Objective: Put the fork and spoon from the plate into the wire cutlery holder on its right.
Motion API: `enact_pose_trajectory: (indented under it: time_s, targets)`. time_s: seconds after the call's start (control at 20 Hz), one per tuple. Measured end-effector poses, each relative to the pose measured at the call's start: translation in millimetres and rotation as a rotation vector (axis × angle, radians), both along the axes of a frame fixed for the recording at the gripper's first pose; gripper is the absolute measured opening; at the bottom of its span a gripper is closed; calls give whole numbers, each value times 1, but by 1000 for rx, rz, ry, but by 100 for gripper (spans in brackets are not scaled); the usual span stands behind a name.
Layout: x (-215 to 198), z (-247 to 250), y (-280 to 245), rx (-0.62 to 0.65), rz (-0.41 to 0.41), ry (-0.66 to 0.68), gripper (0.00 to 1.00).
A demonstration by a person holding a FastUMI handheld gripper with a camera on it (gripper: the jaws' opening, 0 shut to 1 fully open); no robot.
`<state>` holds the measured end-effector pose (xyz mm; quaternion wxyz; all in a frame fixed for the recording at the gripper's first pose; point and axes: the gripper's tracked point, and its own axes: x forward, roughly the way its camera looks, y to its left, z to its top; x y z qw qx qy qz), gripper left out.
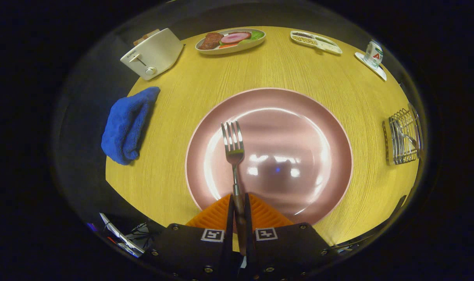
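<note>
A yellow wooden table (pixel 299 74) carries a big pink plate (pixel 299 128) at its middle. The gripper (pixel 239 210) has its fingers clamped together on the handle of a fork (pixel 233 146), whose tines point out over the plate. The wire holder (pixel 404 136) stands well to the right of the plate. A blue cloth (pixel 127 125) lies to the left, a toaster (pixel 153 52) beyond it.

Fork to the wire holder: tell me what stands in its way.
Nothing visible does. The tool is shut on the fork by its handle, above the pink plate. Between the plate and the wire cutlery holder lies only bare yellow table.
</note>
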<state>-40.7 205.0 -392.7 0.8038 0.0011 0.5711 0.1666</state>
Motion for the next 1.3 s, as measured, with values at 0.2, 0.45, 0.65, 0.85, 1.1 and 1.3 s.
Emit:
enact_pose_trajectory:
  time_s: [0.2,0.45,0.65,0.85,1.1,1.3]
  targets:
    - [4,1,-4,15,-13,-28,5]
    - [11,10,-6,71,-56,-20,5]
    - [21,20,-11,104,-93,-23,5]
    - [35,36,-18,137,-131,-43,4]
    - [62,68,-43,185,-206,-101,5]
    - [86,100,-81,235,-310,-157,5]
